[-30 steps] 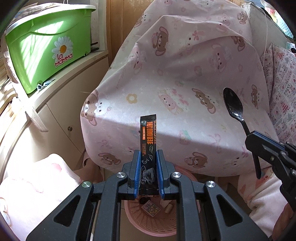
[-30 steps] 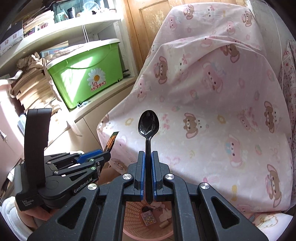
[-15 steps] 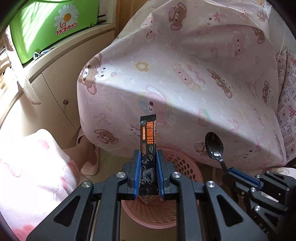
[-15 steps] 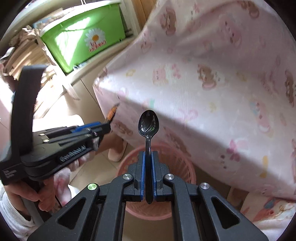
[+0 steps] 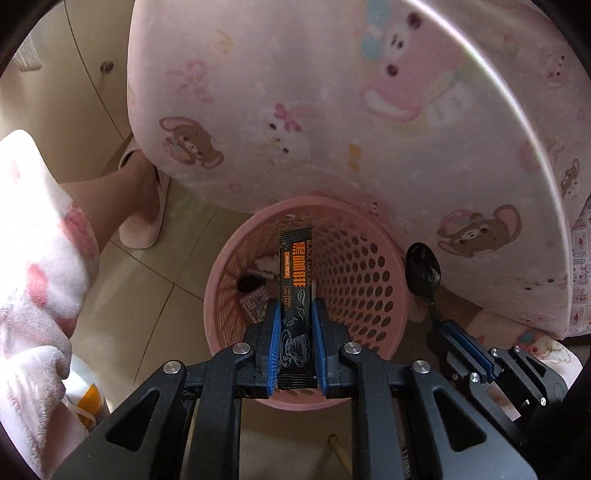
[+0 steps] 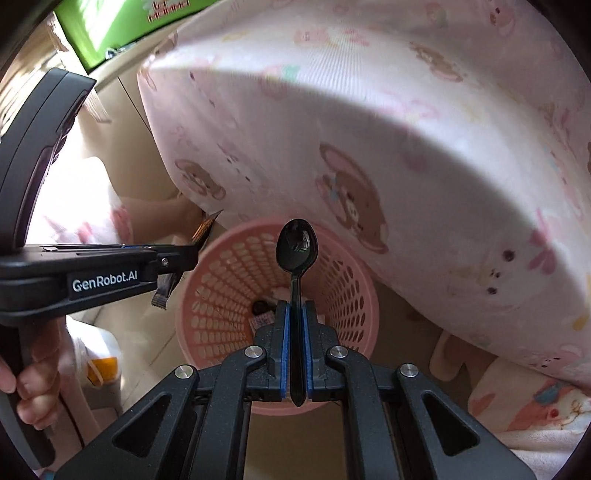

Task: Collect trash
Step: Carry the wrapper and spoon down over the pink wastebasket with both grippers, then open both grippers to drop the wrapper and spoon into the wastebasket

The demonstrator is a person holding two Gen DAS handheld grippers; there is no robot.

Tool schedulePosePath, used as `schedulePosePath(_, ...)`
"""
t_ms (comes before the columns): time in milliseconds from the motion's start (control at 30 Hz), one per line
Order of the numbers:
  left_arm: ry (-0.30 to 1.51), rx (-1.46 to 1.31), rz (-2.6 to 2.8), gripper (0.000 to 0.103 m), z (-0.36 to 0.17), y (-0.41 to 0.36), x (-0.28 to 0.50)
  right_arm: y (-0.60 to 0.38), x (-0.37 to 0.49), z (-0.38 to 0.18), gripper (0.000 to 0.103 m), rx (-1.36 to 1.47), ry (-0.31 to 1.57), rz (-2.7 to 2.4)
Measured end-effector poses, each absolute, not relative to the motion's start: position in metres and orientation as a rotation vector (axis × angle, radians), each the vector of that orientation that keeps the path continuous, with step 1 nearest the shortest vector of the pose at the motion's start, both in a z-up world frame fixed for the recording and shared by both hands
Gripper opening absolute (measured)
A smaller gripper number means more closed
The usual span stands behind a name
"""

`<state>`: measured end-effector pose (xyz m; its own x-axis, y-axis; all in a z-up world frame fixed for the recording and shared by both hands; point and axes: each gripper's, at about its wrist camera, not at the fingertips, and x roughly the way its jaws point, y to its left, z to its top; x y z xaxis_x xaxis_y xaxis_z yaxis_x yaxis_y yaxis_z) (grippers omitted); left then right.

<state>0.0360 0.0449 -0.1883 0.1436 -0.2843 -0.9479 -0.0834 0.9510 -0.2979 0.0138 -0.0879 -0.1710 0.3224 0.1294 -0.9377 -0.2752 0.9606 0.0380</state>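
Note:
My left gripper (image 5: 295, 306) is shut on a black coffee stick packet (image 5: 294, 273) with orange print, held upright over the open pink perforated trash basket (image 5: 365, 273). My right gripper (image 6: 294, 308) is shut on the handle of a black plastic spoon (image 6: 296, 245), bowl up, also over the basket (image 6: 221, 280). The spoon (image 5: 423, 271) and right gripper show at the right of the left wrist view. The left gripper and packet (image 6: 203, 232) show at the left of the right wrist view. Small bits of trash (image 5: 255, 299) lie in the basket's bottom.
A large cushion in pink bear-print cloth (image 5: 369, 110) overhangs the basket's far side. A person's leg and pink slipper (image 5: 142, 218) stand left of the basket on the tiled floor. A green storage box (image 6: 110, 26) sits on a shelf at the upper left.
Both grippers have tilted down and moved closer to the basket, which now fills the middle of both views. The packet and spoon stay gripped.

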Motion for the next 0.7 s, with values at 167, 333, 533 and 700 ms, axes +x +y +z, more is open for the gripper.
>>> schedulePosePath(167,1.488,-0.222,-0.115,0.016,-0.209,0.034,0.039,-0.079,0.017,-0.186,0.007,-0.170,1.262,0.263)
schedulePosePath(333,1.565,-0.183,-0.071,0.016,-0.228,0.030,0.039,-0.079,0.024,-0.200,0.007,-0.169,1.300,0.233)
schedulePosePath(533,1.569,-0.159,-0.062,0.017,-0.231,0.026,0.039,-0.083,0.023,-0.207,0.007,-0.176,1.304,0.222)
schedulePosePath(700,1.585,-0.163,-0.064,0.017,-0.235,0.032,0.040,-0.086,0.022,-0.208,0.007,-0.179,1.305,0.214)
